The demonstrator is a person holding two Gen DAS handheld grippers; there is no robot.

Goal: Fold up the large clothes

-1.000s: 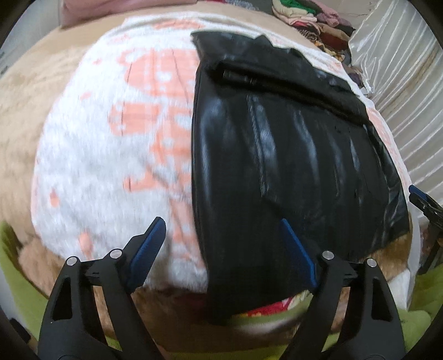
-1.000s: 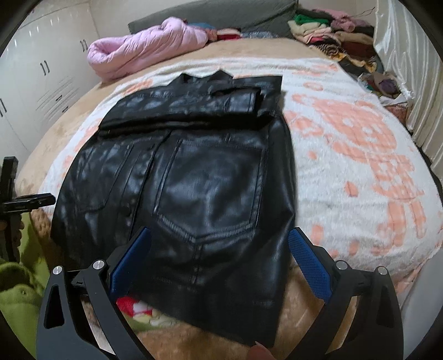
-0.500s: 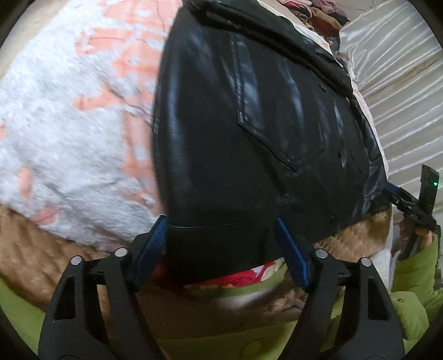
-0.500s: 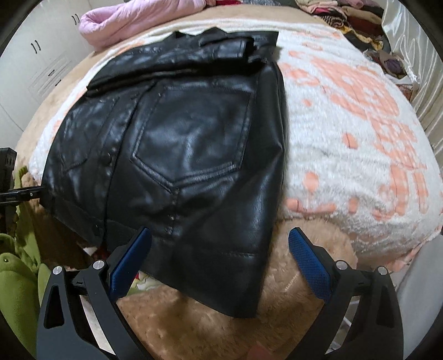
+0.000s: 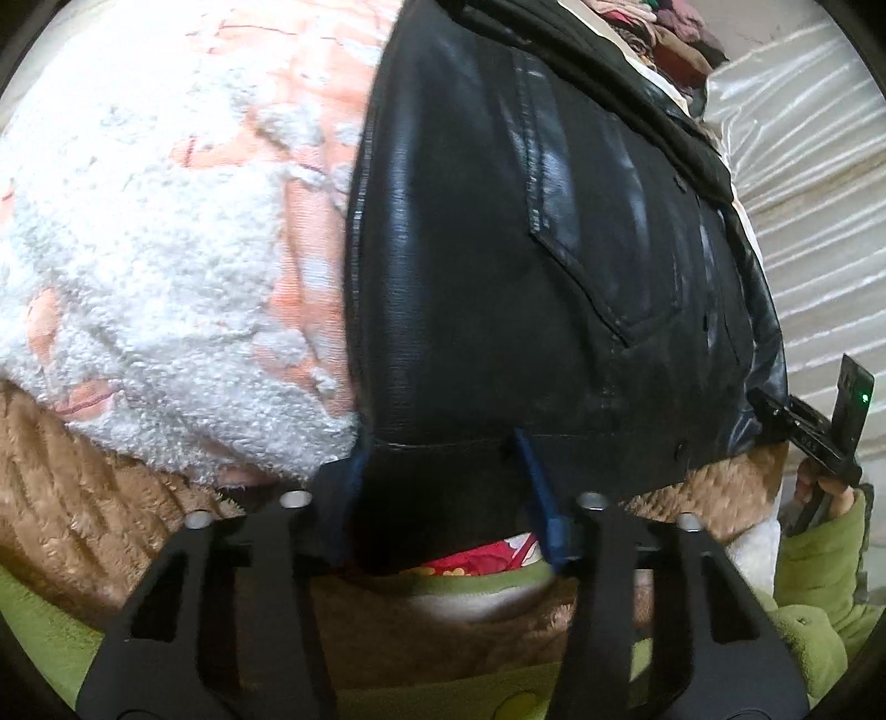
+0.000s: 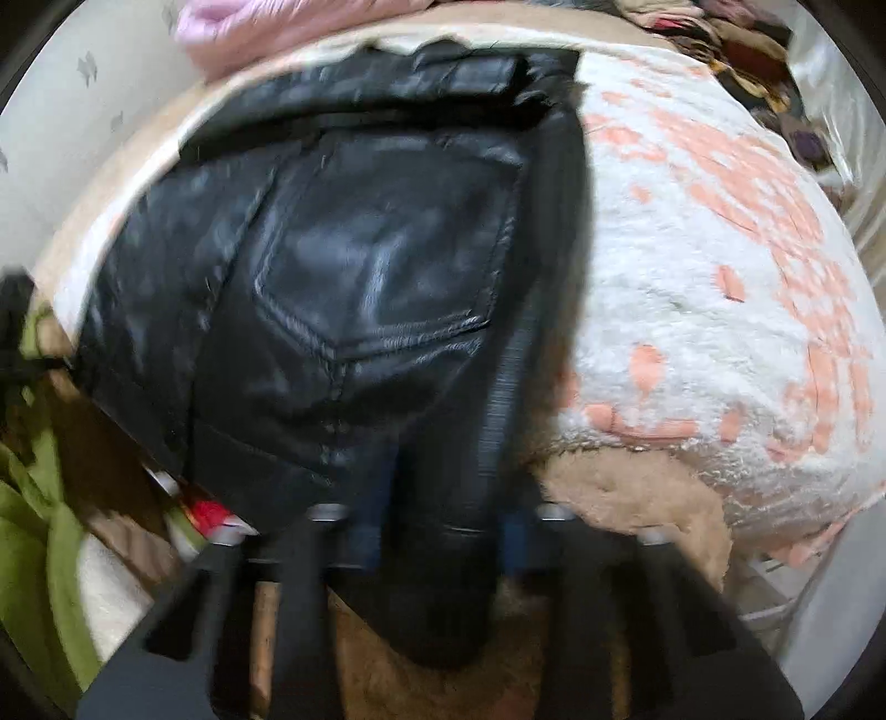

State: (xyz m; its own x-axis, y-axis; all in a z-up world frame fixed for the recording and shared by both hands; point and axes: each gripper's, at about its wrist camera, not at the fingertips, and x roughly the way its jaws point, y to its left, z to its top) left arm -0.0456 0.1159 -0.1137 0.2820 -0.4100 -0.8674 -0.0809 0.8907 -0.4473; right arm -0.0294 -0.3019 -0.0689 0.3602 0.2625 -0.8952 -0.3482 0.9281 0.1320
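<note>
A black leather jacket [image 5: 526, 249] lies flat on a white and orange fleece blanket [image 5: 166, 249], its hem hanging over the bed's near edge. My left gripper [image 5: 437, 498] has its blue pads on either side of the hem's left corner, the gap between them narrowed. In the right wrist view the jacket [image 6: 360, 277] fills the middle, and my right gripper [image 6: 443, 531] has its pads close around the hem's right corner. That view is blurred. The right gripper also shows in the left wrist view [image 5: 814, 437] at the far right.
A brown plush cover [image 5: 83, 487] lies under the blanket along the bed's edge. A pink duvet [image 6: 277, 33] and a pile of clothes [image 6: 736, 39] sit at the bed's far end. A pale curtain [image 5: 819, 194] hangs to the right. My green sleeves show low in both views.
Both grippers have moved forward and down onto the jacket's hem. Their jaws have narrowed from wide open to closing around the hem corners.
</note>
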